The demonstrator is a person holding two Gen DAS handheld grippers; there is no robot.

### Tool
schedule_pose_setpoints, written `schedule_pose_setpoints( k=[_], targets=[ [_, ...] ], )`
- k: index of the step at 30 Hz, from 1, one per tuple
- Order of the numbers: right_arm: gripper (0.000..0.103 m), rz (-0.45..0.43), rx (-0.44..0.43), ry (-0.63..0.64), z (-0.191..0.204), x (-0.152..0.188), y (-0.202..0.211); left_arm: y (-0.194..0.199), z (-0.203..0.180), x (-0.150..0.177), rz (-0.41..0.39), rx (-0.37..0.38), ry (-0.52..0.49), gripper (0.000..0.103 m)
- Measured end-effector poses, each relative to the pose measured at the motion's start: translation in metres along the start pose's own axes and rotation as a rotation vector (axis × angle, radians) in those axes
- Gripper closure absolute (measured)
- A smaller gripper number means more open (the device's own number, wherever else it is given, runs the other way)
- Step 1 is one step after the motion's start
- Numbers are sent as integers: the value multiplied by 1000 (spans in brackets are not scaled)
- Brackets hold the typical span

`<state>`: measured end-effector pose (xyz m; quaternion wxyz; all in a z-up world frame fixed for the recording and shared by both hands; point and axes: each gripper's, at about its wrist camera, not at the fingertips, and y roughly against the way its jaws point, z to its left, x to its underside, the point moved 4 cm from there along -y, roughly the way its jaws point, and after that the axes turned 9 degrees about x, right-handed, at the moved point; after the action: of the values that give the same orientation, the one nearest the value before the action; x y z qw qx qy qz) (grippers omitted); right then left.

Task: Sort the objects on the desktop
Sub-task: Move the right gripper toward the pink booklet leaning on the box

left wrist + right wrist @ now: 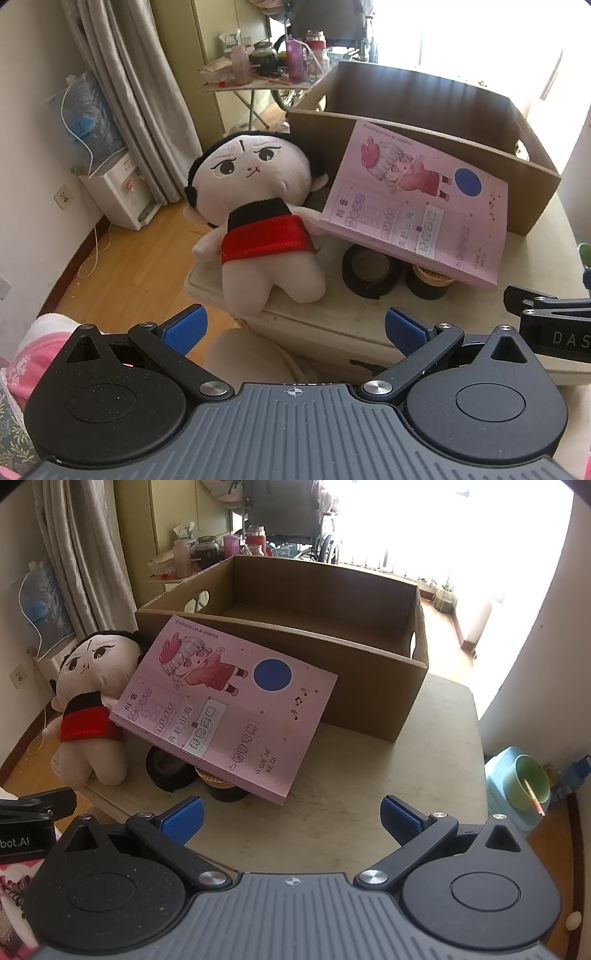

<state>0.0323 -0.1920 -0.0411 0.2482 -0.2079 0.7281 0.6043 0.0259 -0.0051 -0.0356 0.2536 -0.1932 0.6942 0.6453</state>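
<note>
A plush doll [255, 218] [90, 701] in a red and black top leans at the table's left corner. A pink notebook [417, 206] [229, 709] rests tilted against an empty cardboard box [436, 122] [332, 627], over a black tape roll [371, 271] [168, 770] and a round black container [430, 282] [221, 788]. My left gripper [295, 328] hangs open before the table's near edge, below the doll. My right gripper [291, 814] is open over bare tabletop in front of the notebook. Neither holds anything.
The beige table [399, 768] ends just left of the doll, with wood floor [129, 266] below. A folding table [258, 79] crowded with bottles stands behind. A green cup [530, 782] on a blue stool sits to the right. A water dispenser [118, 188] stands by the curtain.
</note>
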Motion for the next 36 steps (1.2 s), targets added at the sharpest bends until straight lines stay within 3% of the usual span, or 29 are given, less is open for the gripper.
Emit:
schedule_pose_setpoints(
  k=[36],
  targets=[
    [0, 15, 18, -12, -3, -3, -10, -7, 8, -5, 23, -10, 37, 0]
  ],
)
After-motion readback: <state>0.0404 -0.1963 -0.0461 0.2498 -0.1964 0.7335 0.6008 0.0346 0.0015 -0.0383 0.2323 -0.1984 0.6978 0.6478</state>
